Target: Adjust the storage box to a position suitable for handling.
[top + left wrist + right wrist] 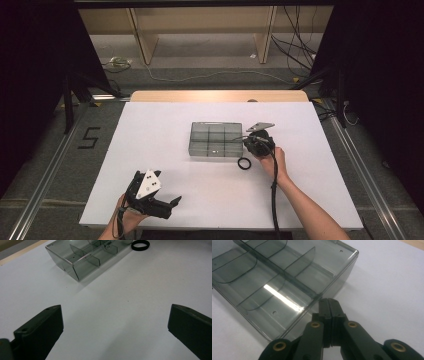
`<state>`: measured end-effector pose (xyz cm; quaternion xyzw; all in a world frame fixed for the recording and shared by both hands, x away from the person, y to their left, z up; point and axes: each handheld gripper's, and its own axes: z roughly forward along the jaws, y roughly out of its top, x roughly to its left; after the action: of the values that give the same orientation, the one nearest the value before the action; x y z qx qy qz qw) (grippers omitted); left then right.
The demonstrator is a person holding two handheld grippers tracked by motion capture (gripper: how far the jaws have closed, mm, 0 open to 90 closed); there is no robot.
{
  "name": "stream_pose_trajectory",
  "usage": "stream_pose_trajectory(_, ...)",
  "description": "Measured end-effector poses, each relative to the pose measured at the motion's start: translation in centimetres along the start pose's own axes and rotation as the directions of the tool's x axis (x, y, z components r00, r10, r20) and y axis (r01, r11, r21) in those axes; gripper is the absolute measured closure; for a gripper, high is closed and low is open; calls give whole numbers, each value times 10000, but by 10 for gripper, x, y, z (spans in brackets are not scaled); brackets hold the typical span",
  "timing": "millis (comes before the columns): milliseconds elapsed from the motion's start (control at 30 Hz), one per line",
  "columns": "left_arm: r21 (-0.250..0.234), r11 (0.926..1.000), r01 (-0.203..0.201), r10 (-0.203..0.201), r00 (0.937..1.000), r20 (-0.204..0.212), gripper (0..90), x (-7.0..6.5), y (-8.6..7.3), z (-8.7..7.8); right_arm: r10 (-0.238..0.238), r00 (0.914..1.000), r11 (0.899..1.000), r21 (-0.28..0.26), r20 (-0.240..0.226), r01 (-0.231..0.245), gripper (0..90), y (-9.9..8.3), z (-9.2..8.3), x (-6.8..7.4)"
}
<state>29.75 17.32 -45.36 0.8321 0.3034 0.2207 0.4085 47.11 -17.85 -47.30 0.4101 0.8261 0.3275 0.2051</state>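
Two grippers work at one white table [175, 200], each held in one hand with a forearm coming in from the near edge; there is one clear compartment box [216, 139] and one black ring [244, 163], and nothing else lies on the sheet. Nearest, at the near left corner, the left gripper [167, 206] rests low in the left hand [127, 212], lying roughly level with its jaws turned toward the right along the near edge and its grey three-cornered plate [149, 184] facing up; its jaws stand wide apart with only bare table between them, as the left gripper view shows, where the box [85, 257] and the ring [140, 244] lie well beyond the fingers [42, 330]. Farther in, right of the middle, the ring lies flat on the table, just off the box's near right corner and just beside the right hand [272, 160]; whether it touches either I cannot tell. The right gripper [248, 142] sits at the box's right end, its forearm slanting in from the lower right and its cable trailing along the arm; its jaws are pressed together with nothing between them, tips [329, 305] at the box's near edge [307, 307]. The box holds six compartments, two rows of three, under a closed clear lid.
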Motion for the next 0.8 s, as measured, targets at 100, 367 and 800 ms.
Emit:
stream_pose_trajectory(100, 28, 10000, -1, 1, 10000, 4, 0, 0, 0, 0, -3, 10000, 10000, 21, -13, 3, 889, 0, 0, 0)
stream_pose_trajectory(367, -8, 10000, 33, -33, 10000, -59, 0, 0, -1, -1, 226, 9997, 9996, 186, 18, -226, 689, 1, -5, -6)
stream_pose_trajectory(800, -19, 10000, -27, 27, 10000, -95, 0, 0, 0, -2, 271, 9970, 9939, 1090, -720, -191, 186, -2, -32, -12)
